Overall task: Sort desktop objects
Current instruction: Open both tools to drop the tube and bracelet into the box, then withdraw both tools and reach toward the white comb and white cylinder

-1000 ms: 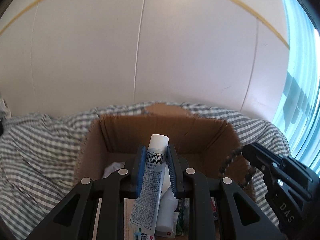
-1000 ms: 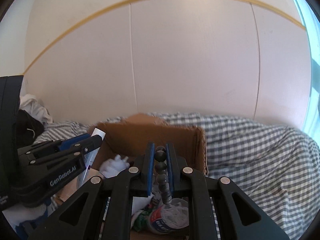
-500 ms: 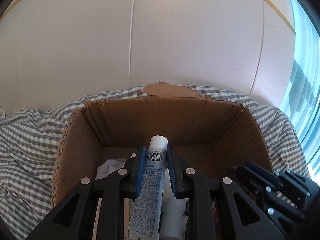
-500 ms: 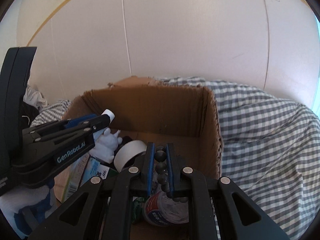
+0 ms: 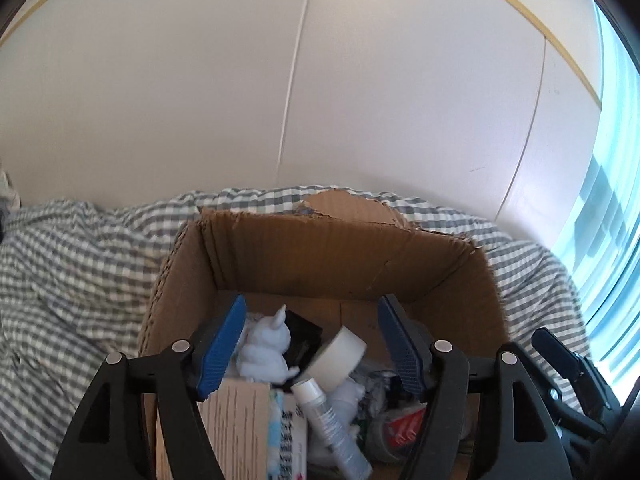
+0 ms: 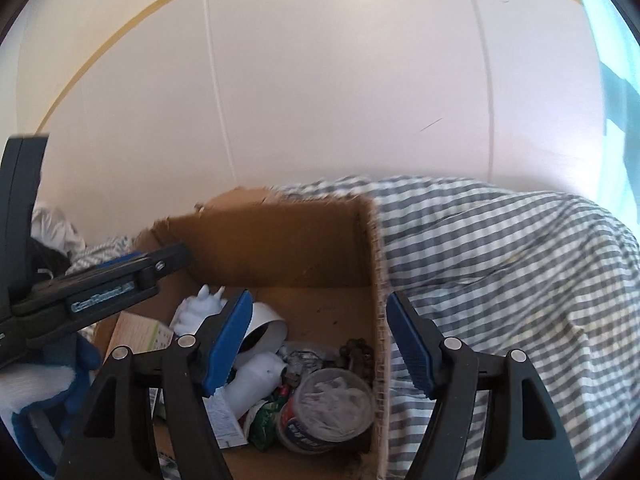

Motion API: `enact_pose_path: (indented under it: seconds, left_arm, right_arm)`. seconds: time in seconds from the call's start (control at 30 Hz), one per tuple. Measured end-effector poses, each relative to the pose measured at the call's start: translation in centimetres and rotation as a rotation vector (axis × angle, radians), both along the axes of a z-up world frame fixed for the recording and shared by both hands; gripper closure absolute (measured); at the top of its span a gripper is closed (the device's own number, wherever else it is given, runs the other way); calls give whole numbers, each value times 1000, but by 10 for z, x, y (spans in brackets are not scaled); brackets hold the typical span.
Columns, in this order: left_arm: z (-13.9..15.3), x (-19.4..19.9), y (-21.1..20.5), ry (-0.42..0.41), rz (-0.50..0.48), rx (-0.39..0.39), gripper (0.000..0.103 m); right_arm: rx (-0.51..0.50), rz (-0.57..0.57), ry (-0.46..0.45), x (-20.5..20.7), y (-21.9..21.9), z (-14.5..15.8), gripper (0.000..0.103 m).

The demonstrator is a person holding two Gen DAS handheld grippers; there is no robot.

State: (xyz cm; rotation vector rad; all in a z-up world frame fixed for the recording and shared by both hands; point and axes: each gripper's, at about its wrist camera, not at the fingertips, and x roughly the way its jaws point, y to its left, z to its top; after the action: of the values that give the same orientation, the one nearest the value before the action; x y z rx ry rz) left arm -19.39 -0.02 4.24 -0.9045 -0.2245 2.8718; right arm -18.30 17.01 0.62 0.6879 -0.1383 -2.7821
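Note:
An open cardboard box (image 5: pixel 320 256) (image 6: pixel 280 248) sits on a grey checked cloth (image 5: pixel 80 264). My left gripper (image 5: pixel 312 344) hangs over the box, its jaws opening with nothing between them. Below it a white and blue tube (image 5: pixel 328 420) lies on the box's contents. My right gripper (image 6: pixel 320 340) hovers at the box's right wall, jaws opening and empty. A dark bead string (image 6: pixel 356 354) lies on the box floor under it. The left gripper (image 6: pixel 100 284) shows at the left of the right wrist view; the right gripper (image 5: pixel 568 376) shows at the right of the left wrist view.
The box also holds a white figurine (image 5: pixel 264 348) (image 6: pixel 196 308), a tape roll (image 5: pixel 338 356) (image 6: pixel 266 330), a white bottle (image 6: pixel 256 380), a lidded cup (image 6: pixel 328 412) and small cartons (image 5: pixel 240 428). A blue and white gloved hand (image 6: pixel 40 384) holds the left gripper. A white wall stands behind.
Both grippers have opened. The tube left the left gripper's pads and now lies in the box. The bead string left the right gripper's pads and rests on the box floor.

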Motion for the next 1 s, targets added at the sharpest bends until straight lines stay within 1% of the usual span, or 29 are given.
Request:
enact_pose_path:
  seconds: [0.03,0.07,0.1,0.17,0.2,0.23,0.27,0.3,0.43,0.6,0.7,0.87,1.0]
  left_arm:
    - [3,5,-2,8,6,1,31]
    - [6,9,-3,19,14,0,28]
    - [9,14,-4,33,25,2,26]
    - [15,22,-6,57,38,17,13]
    - [17,27,-7,68,43,21,11]
    - [22,35,-9,84,52,22,6]
    - [24,39,-10,94,59,19,2]
    - [28,44,-11,107,68,16,1]
    - [43,69,-16,170,94,-9,0]
    - [47,90,-22,208,140,-61,0]
    - [47,103,-23,230,157,-92,0]
    - [42,123,-21,256,159,-151,0]
    - [32,138,-23,259,141,-171,0]
  right_arm:
    - [-7,-7,9,3,2,2,30]
    - [-13,-17,23,8,5,5,27]
    - [-15,-24,34,11,6,7,21]
    - [-16,-40,66,20,8,12,14]
    - [-15,-46,82,25,8,14,11]
    - [-11,-52,92,28,9,16,9]
    - [-3,-60,100,32,9,18,4]
    - [5,-69,106,35,10,20,0]
    - [19,-83,124,48,12,25,0]
    - [32,-72,143,64,11,27,0]
    - [51,-68,151,73,7,27,0]
    - [52,-60,155,92,5,24,0]
    - [56,-31,149,104,0,17,0]
